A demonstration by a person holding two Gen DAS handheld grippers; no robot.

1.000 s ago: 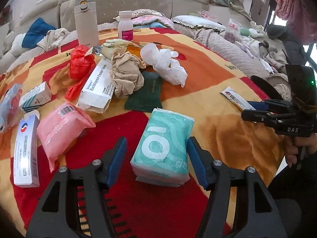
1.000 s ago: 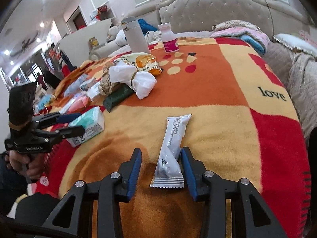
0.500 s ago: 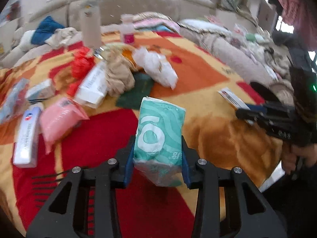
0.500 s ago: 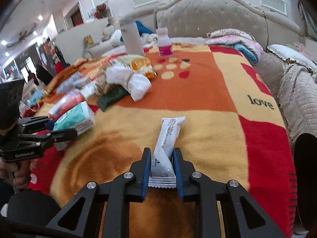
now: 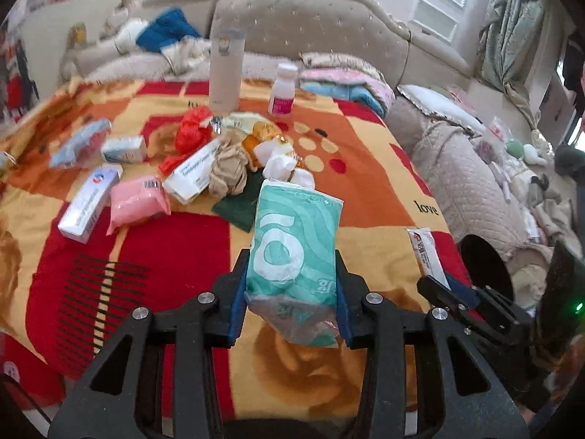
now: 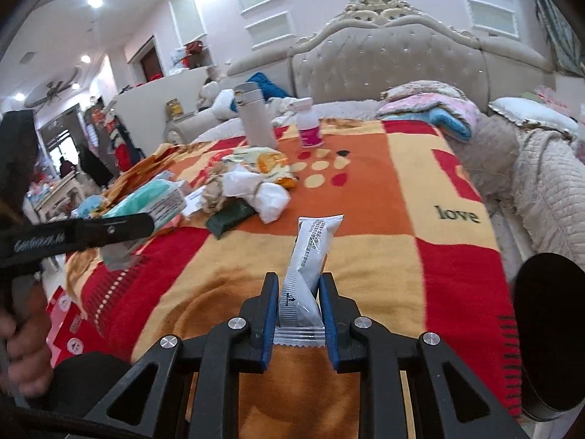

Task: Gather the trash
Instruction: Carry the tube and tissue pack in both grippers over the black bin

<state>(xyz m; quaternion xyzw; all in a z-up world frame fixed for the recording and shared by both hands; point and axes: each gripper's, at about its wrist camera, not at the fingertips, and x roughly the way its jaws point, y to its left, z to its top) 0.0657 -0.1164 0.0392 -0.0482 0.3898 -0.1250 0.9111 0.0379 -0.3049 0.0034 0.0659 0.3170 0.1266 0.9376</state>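
My left gripper point(image 5: 290, 292) is shut on a teal tissue pack point(image 5: 294, 241) and holds it lifted above the blanket; the pack also shows in the right wrist view point(image 6: 146, 201). My right gripper point(image 6: 297, 314) is shut on a white sachet wrapper point(image 6: 309, 259), also lifted; the wrapper shows at the right of the left wrist view point(image 5: 426, 252). More litter lies in a heap mid-bed: crumpled white tissue point(image 5: 283, 164), a red plastic bag point(image 5: 192, 130), a pink pack point(image 5: 137, 199), a beige cloth wad point(image 5: 228, 172).
A red, orange and yellow blanket point(image 5: 365, 190) covers the bed. A beige flask point(image 5: 226, 69) and a pill bottle point(image 5: 283, 89) stand near the headboard. Medicine boxes point(image 5: 89, 206) lie at the left. A round black opening point(image 6: 552, 325) sits at the right bed edge.
Both grippers closed on their items, the left on the tissue pack and the right on the sachet, and lifted them off the blanket.
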